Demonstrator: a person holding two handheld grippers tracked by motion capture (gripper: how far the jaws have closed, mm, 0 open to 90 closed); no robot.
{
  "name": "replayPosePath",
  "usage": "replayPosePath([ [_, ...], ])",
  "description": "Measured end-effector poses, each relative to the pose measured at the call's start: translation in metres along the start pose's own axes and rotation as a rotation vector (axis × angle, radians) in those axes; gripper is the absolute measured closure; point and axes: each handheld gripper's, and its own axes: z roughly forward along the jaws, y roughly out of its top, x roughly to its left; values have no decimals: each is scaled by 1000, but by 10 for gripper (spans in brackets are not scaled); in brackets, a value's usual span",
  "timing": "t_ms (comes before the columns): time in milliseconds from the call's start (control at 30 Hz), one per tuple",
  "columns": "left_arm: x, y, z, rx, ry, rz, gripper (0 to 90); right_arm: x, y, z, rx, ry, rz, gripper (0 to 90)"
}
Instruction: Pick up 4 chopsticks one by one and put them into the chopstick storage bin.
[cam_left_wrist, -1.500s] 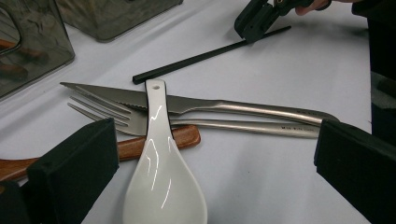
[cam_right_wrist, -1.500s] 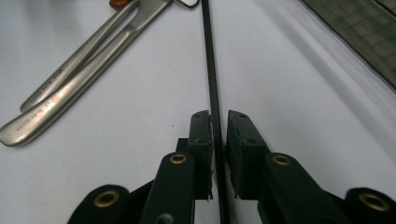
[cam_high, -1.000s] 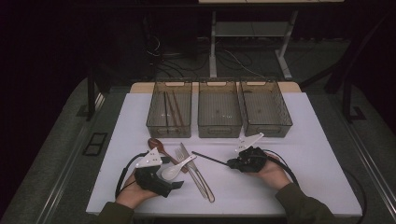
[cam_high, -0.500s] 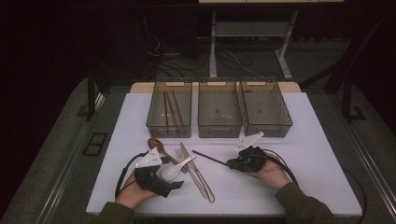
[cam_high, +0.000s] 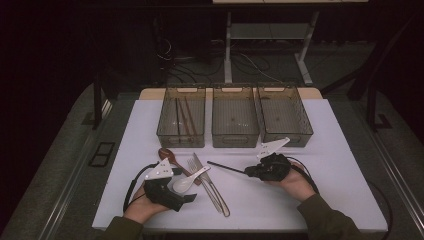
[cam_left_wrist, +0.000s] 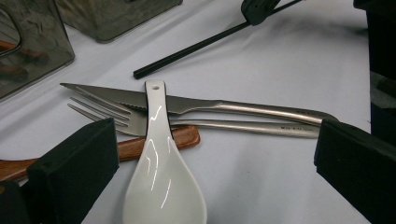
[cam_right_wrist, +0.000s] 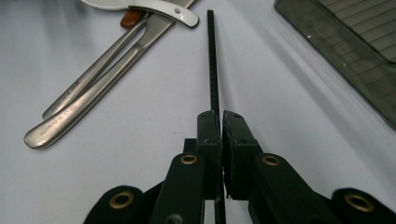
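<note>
My right gripper (cam_high: 249, 173) (cam_right_wrist: 220, 117) is shut on one end of a thin black chopstick (cam_high: 226, 168) (cam_right_wrist: 212, 60). The stick points left toward the cutlery, its far tip low by the white table (cam_high: 330, 150). My left gripper (cam_high: 186, 194) (cam_left_wrist: 215, 140) is open, its pads (cam_left_wrist: 74, 163) wide on either side of a white ceramic spoon (cam_high: 186, 182) (cam_left_wrist: 161, 168). That spoon lies across a wooden spoon (cam_high: 168, 156) (cam_left_wrist: 180, 138), a steel fork (cam_left_wrist: 112, 114) and a steel knife (cam_high: 214, 190) (cam_left_wrist: 196, 105). The right gripper (cam_left_wrist: 256, 8) and its chopstick (cam_left_wrist: 196, 49) show far off in the left gripper view.
Three smoky plastic bins stand in a row at the back: the left bin (cam_high: 181, 135) holds brown wooden sticks (cam_high: 189, 117), next to it the middle bin (cam_high: 235, 136) and the right bin (cam_high: 286, 135). A bin's corner (cam_right_wrist: 355, 56) lies ahead on the right.
</note>
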Motion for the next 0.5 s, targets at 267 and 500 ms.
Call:
replayPosePath([
  [267, 0, 0, 0, 3, 0, 0, 0, 1, 4, -9, -41, 0, 1, 864],
  [500, 0, 0, 0, 3, 1, 0, 0, 0, 10, -16, -80, 3, 5, 864],
])
